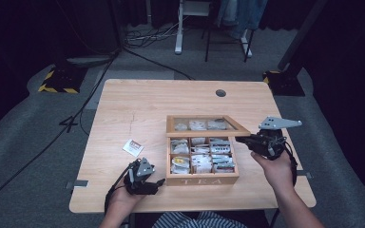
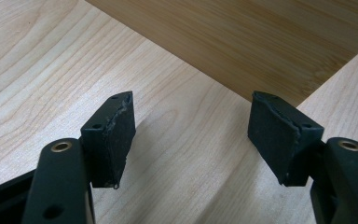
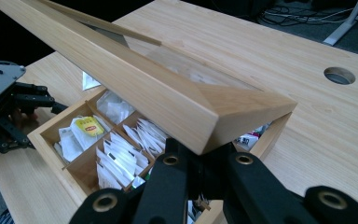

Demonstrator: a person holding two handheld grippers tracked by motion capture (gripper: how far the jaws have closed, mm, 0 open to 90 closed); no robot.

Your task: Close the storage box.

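Broadly, the pale wooden bench [image 1: 138,102] carries a wooden tea box [image 1: 202,179] near its front edge, marked TEA on the near wall. Its glass-paned lid [image 1: 206,126] stands raised; in the right gripper view the right tool [image 3: 200,161] is clamped narrow on the lid's corner [image 3: 242,112], apparently holding it up, though the pads themselves are hidden beneath the wood. That view also shows tea bags [image 3: 121,156] packed in the compartments, one with a yellow label [image 3: 87,127]. The left tool [image 1: 158,182] sits just left of the box; its own view shows its jaws wide with bare bench [image 2: 186,140] between them and the box wall [image 2: 242,42] beyond. A loose sachet [image 1: 133,147] lies farther left.
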